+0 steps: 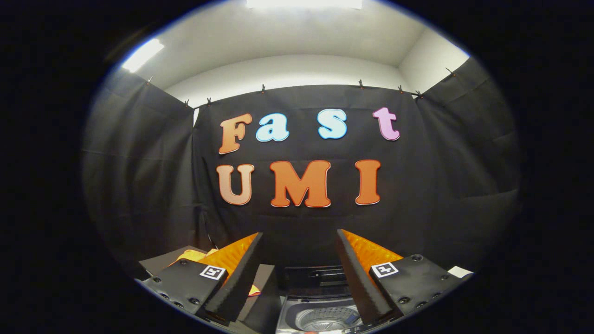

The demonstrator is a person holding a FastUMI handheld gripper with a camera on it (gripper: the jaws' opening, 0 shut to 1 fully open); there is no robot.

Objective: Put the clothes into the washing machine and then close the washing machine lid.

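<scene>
Gripper held wide apart and empty above the open washing machine.

The gripper [299, 278] has its fingers spread with nothing between them. Just below and ahead sits the washing machine [325, 317], drum exposed, lid not yet closed. Left of the fingers, on a dark surface [160, 262], lies the yellow-orange garment [192, 255]; it looks soft, light and floppy, best pinched at a bunched fold.
</scene>
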